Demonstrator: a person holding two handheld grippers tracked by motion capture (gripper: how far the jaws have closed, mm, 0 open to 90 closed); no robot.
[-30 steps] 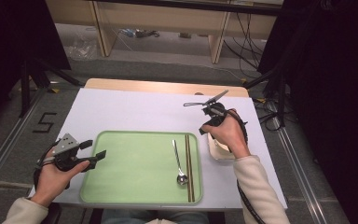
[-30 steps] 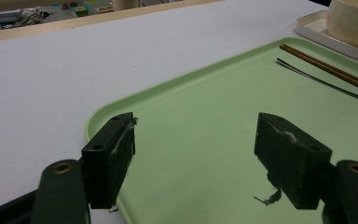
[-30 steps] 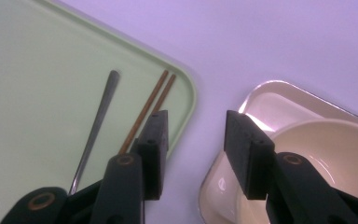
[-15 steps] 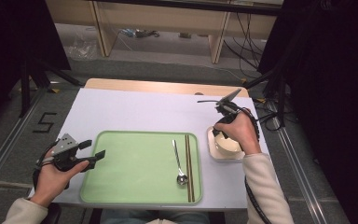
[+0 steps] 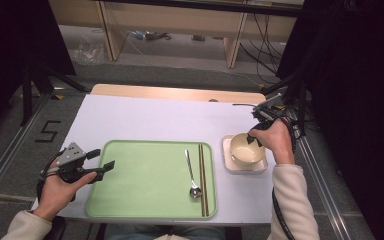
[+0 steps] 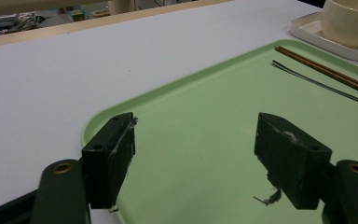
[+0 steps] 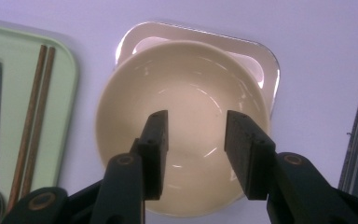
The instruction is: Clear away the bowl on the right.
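Bowl (image 7: pixel 182 126) sits on a small square plate (image 7: pixel 265 65) on the bench (image 5: pixel 145 120), just right of the green tray (image 5: pixel 145 180). Right gripper (image 7: pixel 193 156) hangs directly above the bowl, pointing down, jaws half spread with nothing between them; judged a line-up for taking the rim. Spoon (image 5: pixel 192 172) and chopsticks (image 5: pixel 202 177) lie side by side along the tray's right edge, leaving its middle free, likely for the bowl. Left gripper (image 5: pixel 102 162) rests at the tray's left edge, jaws spread and unladen.
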